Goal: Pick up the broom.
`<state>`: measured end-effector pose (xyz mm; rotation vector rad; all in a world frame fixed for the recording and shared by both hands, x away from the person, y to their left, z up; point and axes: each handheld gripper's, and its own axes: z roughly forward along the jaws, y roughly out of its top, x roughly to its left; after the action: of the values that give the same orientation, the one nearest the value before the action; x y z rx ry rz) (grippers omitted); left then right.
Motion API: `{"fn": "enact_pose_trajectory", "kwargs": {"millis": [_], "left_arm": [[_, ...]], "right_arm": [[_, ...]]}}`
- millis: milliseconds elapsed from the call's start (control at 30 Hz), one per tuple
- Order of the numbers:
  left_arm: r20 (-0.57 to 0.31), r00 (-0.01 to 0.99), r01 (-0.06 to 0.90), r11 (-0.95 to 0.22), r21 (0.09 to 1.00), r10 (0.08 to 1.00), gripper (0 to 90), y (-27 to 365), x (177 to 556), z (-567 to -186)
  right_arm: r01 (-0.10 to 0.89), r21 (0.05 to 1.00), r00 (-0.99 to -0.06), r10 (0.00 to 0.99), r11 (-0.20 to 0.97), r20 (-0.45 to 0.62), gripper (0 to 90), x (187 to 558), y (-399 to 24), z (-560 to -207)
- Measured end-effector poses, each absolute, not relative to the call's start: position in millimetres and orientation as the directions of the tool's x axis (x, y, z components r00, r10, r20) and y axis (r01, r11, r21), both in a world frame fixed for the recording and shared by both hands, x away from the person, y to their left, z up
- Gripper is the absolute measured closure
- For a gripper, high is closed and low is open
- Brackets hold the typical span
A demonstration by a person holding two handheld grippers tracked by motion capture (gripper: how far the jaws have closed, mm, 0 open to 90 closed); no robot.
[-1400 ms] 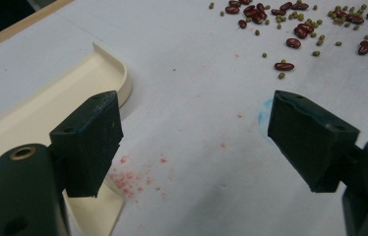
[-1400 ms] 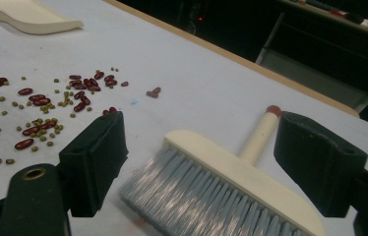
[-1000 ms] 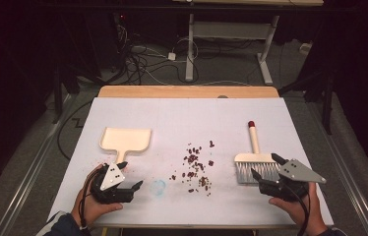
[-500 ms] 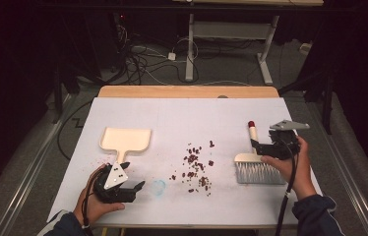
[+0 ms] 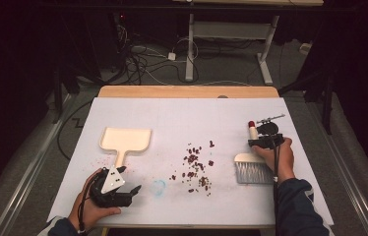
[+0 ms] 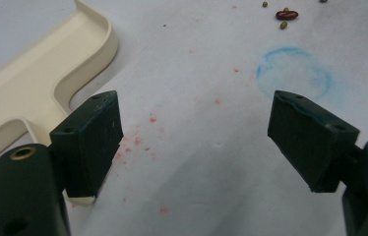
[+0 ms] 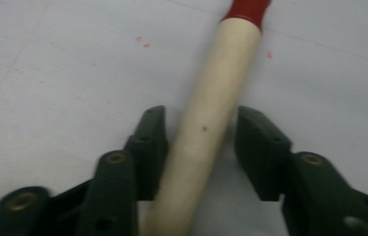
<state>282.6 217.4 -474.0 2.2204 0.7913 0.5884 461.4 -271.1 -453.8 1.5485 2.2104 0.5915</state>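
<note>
— What are the right gripper's [image 7: 199, 147] fingers [image 7: 147, 147] doing?
— They have just been closing around the brush's handle [image 7: 211, 103], which lies between them on the white counter [image 5: 182, 118]. One pad touches the handle; a thin gap shows at the other, so the grip isn't clamped.
— And the brush [image 5: 252, 164] itself?
— Flat at the counter's right side, bristles toward the person, red tip away.
— The left gripper [image 5: 123, 192]?
— Its fingers [image 6: 91, 140] are spread wide, holding nothing, just beside the cream dustpan's [image 5: 124, 140] handle.
</note>
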Motion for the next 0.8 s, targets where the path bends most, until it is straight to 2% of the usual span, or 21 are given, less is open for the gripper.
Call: {"fn": "enact_pose_trajectory", "kwargs": {"millis": [200,333,600,800], "left_arm": [[0.182,0.705,0.368,-0.572,0.733,0.686,20.1,217.3,280.4,-473.6],[0.183,0.707,0.369,-0.577,0.728,0.683,20.1,216.0,282.5,-474.1],[0.181,0.713,0.364,-0.578,0.730,0.678,20.1,213.9,284.9,-473.7],[0.182,0.710,0.361,-0.574,0.735,0.680,20.1,214.7,284.7,-471.7]], "right_arm": [[0.787,0.538,-0.322,0.945,0.301,-0.057,61.6,461.6,-267.4,-453.4],[0.774,0.552,-0.335,0.940,0.310,-0.059,70.5,460.4,-264.7,-454.2],[0.753,0.580,-0.351,0.935,0.311,-0.046,70.6,457.3,-267.8,-454.5],[0.680,0.675,-0.367,0.930,0.285,-0.023,70.7,443.1,-275.4,-435.7]]}}
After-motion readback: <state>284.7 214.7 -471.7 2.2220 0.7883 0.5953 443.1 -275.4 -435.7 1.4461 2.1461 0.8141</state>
